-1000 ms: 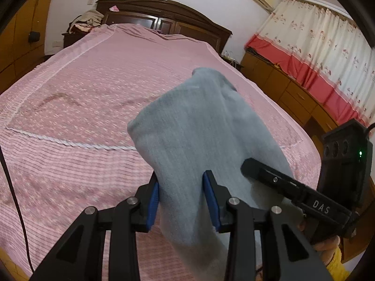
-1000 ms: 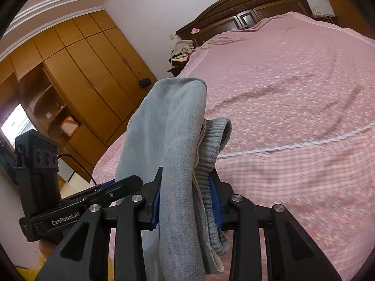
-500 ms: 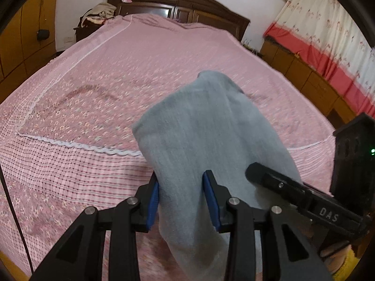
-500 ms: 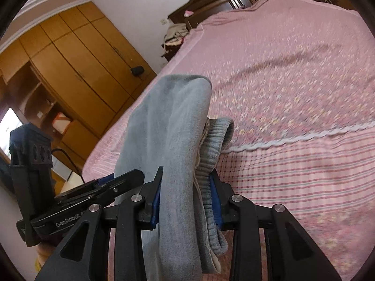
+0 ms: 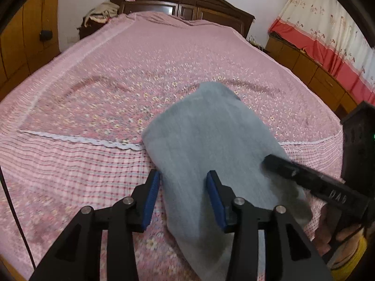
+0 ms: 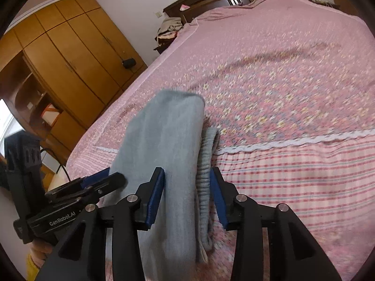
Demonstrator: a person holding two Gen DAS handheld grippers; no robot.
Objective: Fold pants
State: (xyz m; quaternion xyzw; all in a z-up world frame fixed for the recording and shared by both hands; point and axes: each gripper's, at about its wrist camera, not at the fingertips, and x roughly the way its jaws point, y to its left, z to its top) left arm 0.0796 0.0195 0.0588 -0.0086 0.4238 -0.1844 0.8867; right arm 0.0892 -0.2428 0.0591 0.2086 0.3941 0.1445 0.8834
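While both jaws have just been opening, grey pants point(image 5: 206, 140) between left gripper point(image 5: 184, 196) pads, loosened, right gripper point(image 6: 187, 194) likewise, over pink bed point(image 5: 117, 82).

This is a bedroom in someone's home. A wide bed point(image 5: 145, 75) fills most of it, spread with a pink flowered cover point(image 6: 293, 89) edged in checks and a strip of white lace. Behind it stands a dark carved wooden headboard point(image 5: 182, 2). Tall honey-coloured wardrobes point(image 6: 70, 53) line one wall, red-and-cream curtains point(image 5: 328, 32) hang over low cabinets on the other, and clothes point(image 6: 170, 29) lie heaped beside the headboard.
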